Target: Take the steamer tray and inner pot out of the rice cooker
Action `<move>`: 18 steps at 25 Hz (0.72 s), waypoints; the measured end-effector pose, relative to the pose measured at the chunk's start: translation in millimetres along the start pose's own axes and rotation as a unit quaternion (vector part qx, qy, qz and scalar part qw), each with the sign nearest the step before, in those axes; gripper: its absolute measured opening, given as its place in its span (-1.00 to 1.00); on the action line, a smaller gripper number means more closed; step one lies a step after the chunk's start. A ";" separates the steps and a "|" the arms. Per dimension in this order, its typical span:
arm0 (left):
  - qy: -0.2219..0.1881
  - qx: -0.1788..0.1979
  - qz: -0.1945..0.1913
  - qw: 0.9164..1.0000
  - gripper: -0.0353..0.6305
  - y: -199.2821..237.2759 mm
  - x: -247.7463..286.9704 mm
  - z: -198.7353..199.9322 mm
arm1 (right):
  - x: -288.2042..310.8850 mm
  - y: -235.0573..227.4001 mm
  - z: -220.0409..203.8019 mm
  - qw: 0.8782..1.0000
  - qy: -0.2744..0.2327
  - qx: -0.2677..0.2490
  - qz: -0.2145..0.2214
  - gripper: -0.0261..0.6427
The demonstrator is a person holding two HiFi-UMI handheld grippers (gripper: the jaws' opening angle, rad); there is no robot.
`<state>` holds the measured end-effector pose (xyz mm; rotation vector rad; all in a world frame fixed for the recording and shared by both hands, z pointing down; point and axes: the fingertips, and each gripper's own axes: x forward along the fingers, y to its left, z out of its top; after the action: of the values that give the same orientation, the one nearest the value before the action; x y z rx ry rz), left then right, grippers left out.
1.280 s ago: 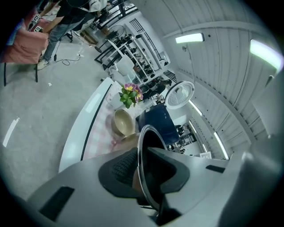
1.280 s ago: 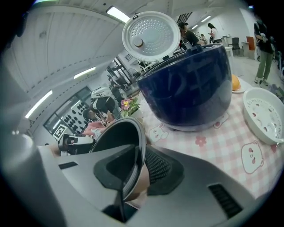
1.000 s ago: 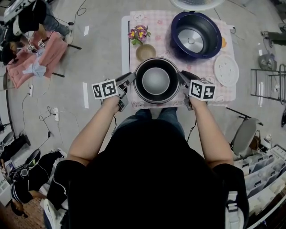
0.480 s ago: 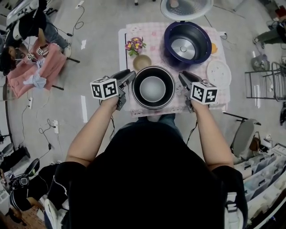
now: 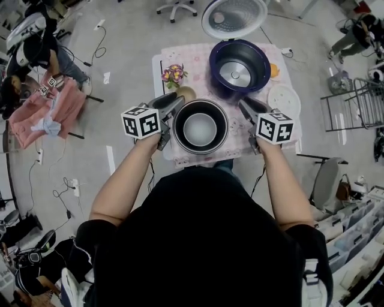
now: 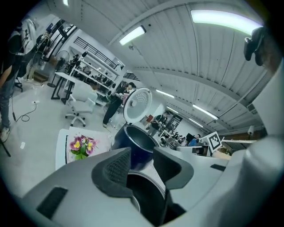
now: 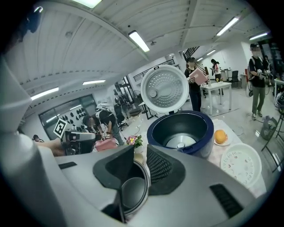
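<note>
- Your dark, round metal inner pot (image 5: 200, 128) stands upright on the pink-checked tablecloth (image 5: 193, 55). It is near the table's front edge and just in front of the navy blue rice cooker (image 5: 239, 65).
- The cooker's round white lid (image 5: 234, 17) is swung up. Its well shows only the bare metal heating plate, so nothing is left inside.
- The white perforated steamer tray (image 5: 284, 99) lies flat on the cloth to the right of the cooker, apart from the pot.
- Your left gripper (image 5: 175, 103) hovers by the pot's left rim. Its jaws have just been opening and stand spread, with the rim showing beyond the gap and neither pad on it.
- Your right gripper (image 5: 244, 106) hovers by the right rim, its jaws parted by a narrower gap. The pot shows through that gap, lower down and unpinched.
- I judge both removals done; what is in hand is the release of the pot.
- The next move asks only that you draw both grippers outward, clear of the rim, without nudging the pot toward the front edge.
</note>
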<state>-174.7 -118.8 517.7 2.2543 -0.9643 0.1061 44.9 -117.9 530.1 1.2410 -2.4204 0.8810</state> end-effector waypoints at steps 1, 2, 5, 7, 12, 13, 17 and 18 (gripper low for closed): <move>-0.002 0.009 0.000 1.000 -0.41 -2.9 0.5 4.0 | -3.2 0.4 3.3 1.000 -0.004 -0.001 -0.001 -0.64; -0.003 0.018 0.000 1.000 -0.41 -5.9 1.2 7.6 | -6.2 0.8 6.3 1.000 -0.008 -0.003 -0.003 -0.64; -0.003 0.040 -0.007 0.999 -0.41 -16.2 5.1 15.8 | -14.9 0.2 13.4 1.000 -0.019 -0.007 -0.008 -0.64; -0.003 0.054 -0.009 0.998 -0.41 -22.3 8.5 21.6 | -21.3 -1.6 18.1 1.000 -0.026 -0.010 -0.013 -0.64; -0.010 0.085 -0.014 0.996 -0.41 -34.0 13.7 38.8 | -34.2 -6.1 29.4 0.999 -0.041 -0.016 -0.025 -0.64; -0.010 0.090 -0.015 0.996 -0.41 -36.2 14.2 40.9 | -36.3 -7.0 30.6 0.999 -0.043 -0.017 -0.027 -0.64; -0.008 0.111 -0.016 0.994 -0.41 -41.5 15.3 46.0 | -44.9 -10.1 35.2 0.998 -0.052 -0.018 -0.035 -0.64; -0.008 0.115 -0.016 0.993 -0.41 -42.8 15.9 47.2 | -47.7 -11.0 36.5 0.998 -0.054 -0.018 -0.038 -0.64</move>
<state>-143.1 -136.1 462.8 2.4828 -0.9648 0.1933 82.9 -115.6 482.4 1.3912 -2.4420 0.7628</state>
